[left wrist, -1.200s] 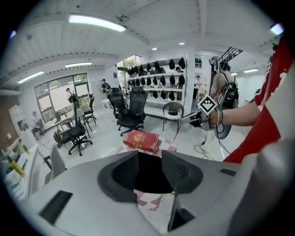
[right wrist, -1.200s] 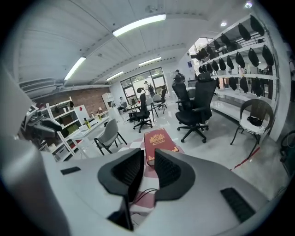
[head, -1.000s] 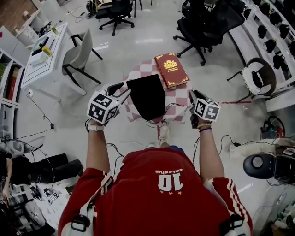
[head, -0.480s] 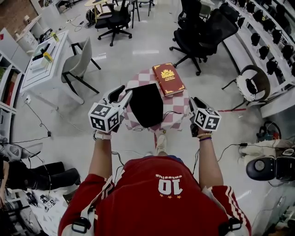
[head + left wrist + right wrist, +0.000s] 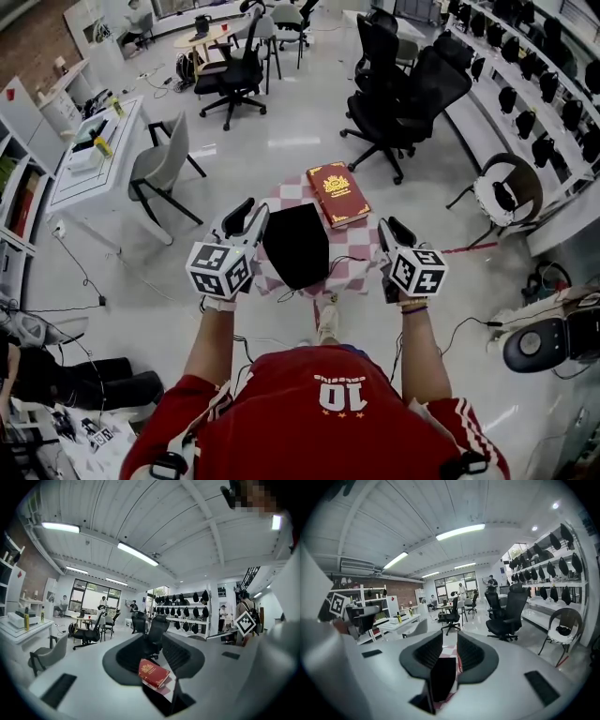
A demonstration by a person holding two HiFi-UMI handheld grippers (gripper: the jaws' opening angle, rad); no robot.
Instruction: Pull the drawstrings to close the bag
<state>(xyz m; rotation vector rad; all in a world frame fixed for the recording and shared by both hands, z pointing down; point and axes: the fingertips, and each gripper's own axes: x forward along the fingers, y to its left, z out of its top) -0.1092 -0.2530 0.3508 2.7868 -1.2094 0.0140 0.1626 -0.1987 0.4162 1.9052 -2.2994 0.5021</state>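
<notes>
A flat black drawstring bag (image 5: 297,246) lies on a small round table with a red-and-white checked cloth (image 5: 354,274). Thin black drawstrings (image 5: 349,258) trail off its right side and its near edge. My left gripper (image 5: 249,212) hovers at the bag's left side. Its jaws have just been closing, and I see nothing gripped between them. In the left gripper view (image 5: 157,645) the bag (image 5: 161,700) shows below, through the gap. My right gripper (image 5: 390,228) hangs off the table's right edge, jaws apart. The bag (image 5: 443,679) shows through its gap (image 5: 449,644).
A red hardcover book (image 5: 337,194) lies on the far right of the table, also seen from the left gripper (image 5: 152,673). Black office chairs (image 5: 403,89) stand beyond, a grey chair (image 5: 159,164) and white desk (image 5: 94,155) to the left. Cables cross the floor.
Both grippers have risen above the table and now point more level. The left jaws stand narrower than before. The bag and book have not moved on the table.
</notes>
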